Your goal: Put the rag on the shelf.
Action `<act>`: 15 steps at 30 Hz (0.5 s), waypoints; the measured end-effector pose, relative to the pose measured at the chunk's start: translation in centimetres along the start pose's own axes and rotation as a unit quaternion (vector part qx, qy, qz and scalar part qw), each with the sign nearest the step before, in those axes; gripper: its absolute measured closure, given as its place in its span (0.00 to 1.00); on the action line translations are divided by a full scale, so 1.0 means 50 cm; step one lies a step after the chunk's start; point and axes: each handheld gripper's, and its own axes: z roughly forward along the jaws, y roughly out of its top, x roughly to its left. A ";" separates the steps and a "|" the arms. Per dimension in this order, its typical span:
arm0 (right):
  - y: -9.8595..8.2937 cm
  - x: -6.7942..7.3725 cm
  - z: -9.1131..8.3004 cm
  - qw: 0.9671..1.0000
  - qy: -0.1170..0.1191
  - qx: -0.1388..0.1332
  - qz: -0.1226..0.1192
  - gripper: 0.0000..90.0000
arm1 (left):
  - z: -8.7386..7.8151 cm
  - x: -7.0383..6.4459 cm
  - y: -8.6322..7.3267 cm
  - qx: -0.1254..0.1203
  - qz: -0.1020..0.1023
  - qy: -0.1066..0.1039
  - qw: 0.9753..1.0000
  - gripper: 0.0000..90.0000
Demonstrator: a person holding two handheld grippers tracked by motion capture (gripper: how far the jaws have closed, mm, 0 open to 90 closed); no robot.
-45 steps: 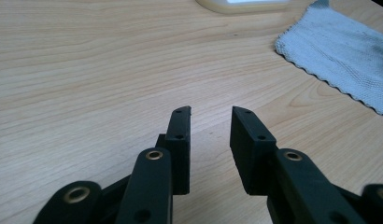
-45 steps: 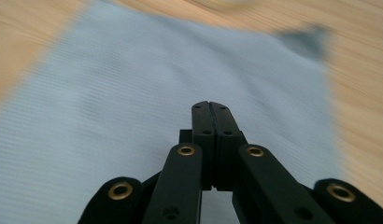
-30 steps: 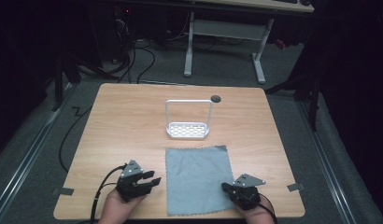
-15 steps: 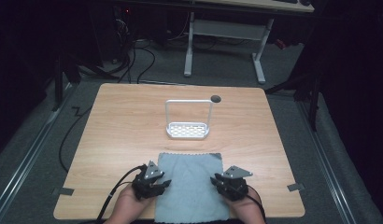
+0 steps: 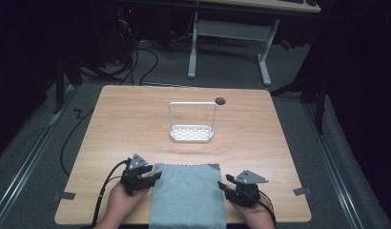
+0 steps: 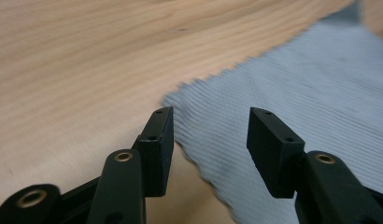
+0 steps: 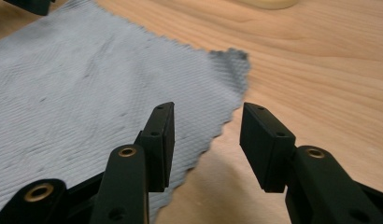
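A grey ribbed cloth (image 5: 186, 198) lies flat at the table's near edge, its front reaching the bottom of the high view. My left gripper (image 5: 154, 177) rests at the cloth's left edge, open. In the left gripper view the cloth (image 6: 297, 79) has its scalloped corner edge between the open jaws of the gripper (image 6: 210, 116), ungripped. My right gripper (image 5: 223, 185) sits at the cloth's right edge, also open. In the right gripper view the cloth (image 7: 87, 79) ends between the spread jaws of the gripper (image 7: 208, 112), its far corner slightly curled.
A white wire rack (image 5: 191, 129) with a tall loop handle stands mid-table, beyond the cloth. A small dark round hole (image 5: 220, 100) marks the table behind it. Tape tabs sit near the table's front corners. Bare wood (image 5: 289, 143) lies left and right of the rack.
The cloth has slid toward the near edge and a little left. Both grippers came inward onto its sides, then eased back out to its left and right edges.
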 end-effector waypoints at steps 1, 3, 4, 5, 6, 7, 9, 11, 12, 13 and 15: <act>0.001 -0.002 -0.001 1.000 -0.004 -0.001 0.004 0.62 | 0.007 0.003 0.004 -0.001 -0.007 0.005 1.000 0.59; 0.002 -0.007 0.000 1.000 -0.008 -0.003 0.006 0.62 | 0.016 0.005 0.006 -0.006 -0.024 -0.003 1.000 0.62; 0.002 -0.007 0.001 1.000 -0.009 -0.002 0.008 0.61 | 0.017 0.003 0.005 -0.007 -0.018 0.002 1.000 0.64; 0.003 -0.006 0.002 1.000 -0.008 -0.001 0.006 0.60 | 0.017 0.000 0.005 -0.008 -0.012 0.007 1.000 0.67; 0.003 -0.005 0.005 1.000 -0.007 -0.001 0.001 0.58 | 0.018 -0.002 0.004 -0.009 -0.011 0.006 1.000 0.70; 0.004 -0.004 0.008 1.000 -0.008 -0.002 -0.001 0.58 | 0.019 -0.004 0.004 -0.010 -0.009 0.006 1.000 0.73; 0.009 -0.002 0.017 1.000 -0.010 -0.002 -0.005 0.56 | 0.021 -0.008 0.004 -0.011 0.002 0.013 1.000 0.80; 0.025 -0.002 0.040 1.000 -0.013 0.006 -0.002 0.56 | 0.023 -0.010 -0.001 -0.017 0.007 0.005 1.000 0.95; 0.025 -0.002 0.040 1.000 -0.013 0.006 -0.002 0.56 | 0.023 -0.010 -0.001 -0.017 0.007 0.005 1.000 0.98; 0.037 -0.006 0.055 1.000 -0.020 0.010 -0.007 0.56 | 0.023 -0.010 -0.003 -0.022 0.004 0.003 1.000 0.98; 0.049 -0.014 0.068 1.000 -0.024 0.011 0.000 0.57 | 0.022 -0.007 -0.005 -0.024 0.001 -0.003 1.000 0.99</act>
